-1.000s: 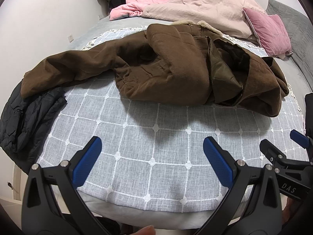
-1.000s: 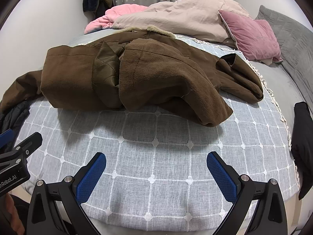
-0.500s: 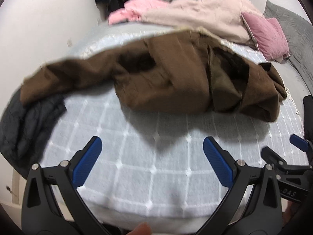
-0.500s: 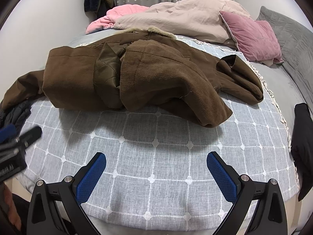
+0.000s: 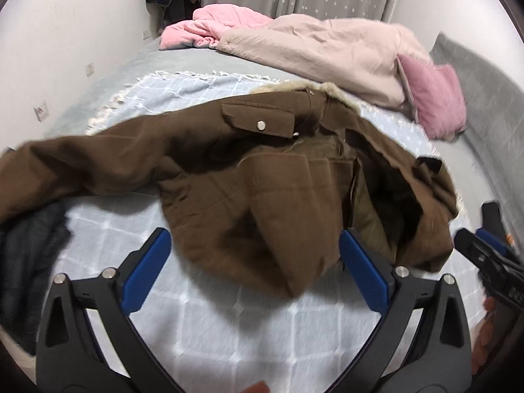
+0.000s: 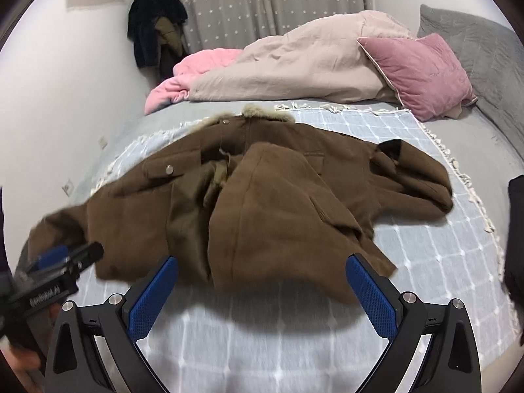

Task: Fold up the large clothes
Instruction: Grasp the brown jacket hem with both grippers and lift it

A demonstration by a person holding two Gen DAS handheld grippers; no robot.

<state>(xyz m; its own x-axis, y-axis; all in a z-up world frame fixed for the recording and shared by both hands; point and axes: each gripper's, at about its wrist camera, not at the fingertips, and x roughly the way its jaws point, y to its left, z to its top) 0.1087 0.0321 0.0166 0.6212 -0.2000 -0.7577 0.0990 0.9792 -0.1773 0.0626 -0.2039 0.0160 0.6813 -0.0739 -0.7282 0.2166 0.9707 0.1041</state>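
Left wrist view: brown coat [image 5: 255, 177] crumpled on bed [image 5: 229, 334]; both hand-held grippers [image 5: 255, 262] [image 6: 262, 291] spread apart, empty.

Grey checked bedspread [image 6: 409, 249] lies under and ahead of the grippers. Far ahead: beige duvet [image 6: 294, 65] with pink blanket [image 6: 183, 82] at its left, pink pillow [image 6: 422, 72] and grey pillow [image 6: 478, 52] far right. Dark clothes [image 6: 154, 32] hang far left by dotted curtain [image 6: 262, 3]. Black garment [image 5: 26, 255] near left.
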